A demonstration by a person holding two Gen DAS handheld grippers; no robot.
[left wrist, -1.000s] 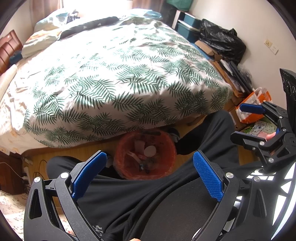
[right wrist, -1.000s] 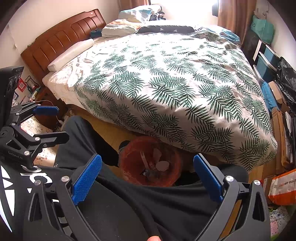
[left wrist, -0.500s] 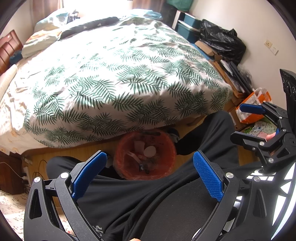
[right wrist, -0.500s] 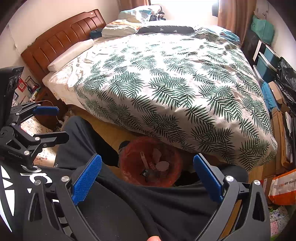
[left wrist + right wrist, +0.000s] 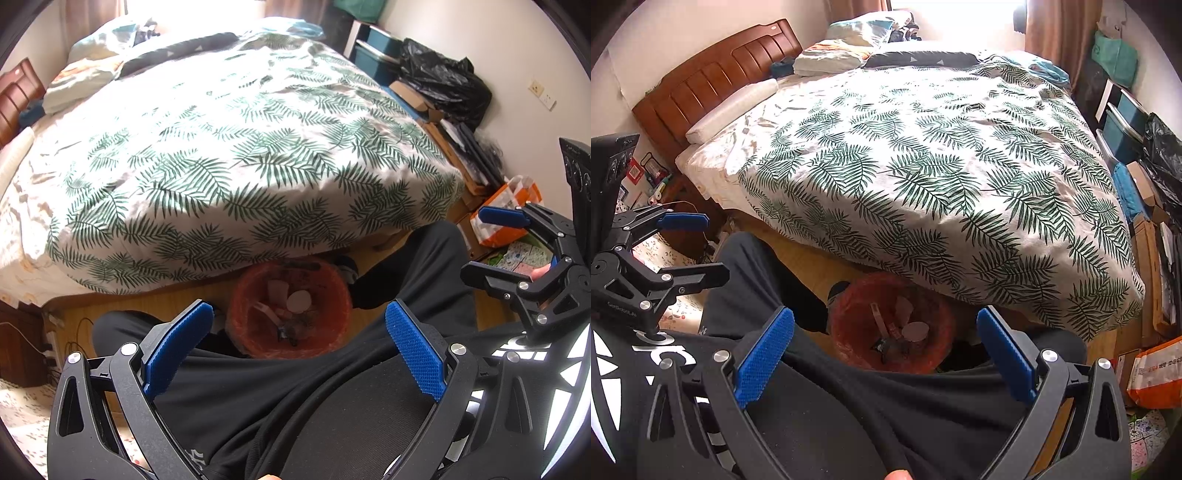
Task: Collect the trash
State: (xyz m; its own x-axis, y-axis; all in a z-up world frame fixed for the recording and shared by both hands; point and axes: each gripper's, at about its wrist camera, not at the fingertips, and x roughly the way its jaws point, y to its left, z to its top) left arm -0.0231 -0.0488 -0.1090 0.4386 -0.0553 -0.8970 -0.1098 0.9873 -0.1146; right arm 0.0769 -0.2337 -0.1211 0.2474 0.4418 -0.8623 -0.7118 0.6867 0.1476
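Observation:
A red trash bin (image 5: 255, 332) stands on the wooden floor at the foot of the bed's near side, also in the right wrist view (image 5: 857, 332). It holds a paper cup, a white lid and other scraps. My left gripper (image 5: 299, 347) is open and empty, held above the person's black-trousered lap, with the bin beyond its fingers. My right gripper (image 5: 882, 354) is open and empty too, likewise above the lap. Each gripper shows from the side in the other view: the right one (image 5: 491, 243), the left one (image 5: 701, 247).
A bed with a green leaf-print duvet (image 5: 923, 177) fills the middle. Black bags, boxes and blue bins (image 5: 436, 81) line the right wall. An orange-white bag (image 5: 1152, 373) sits on the floor at right. A nightstand with small items (image 5: 653, 177) is at left.

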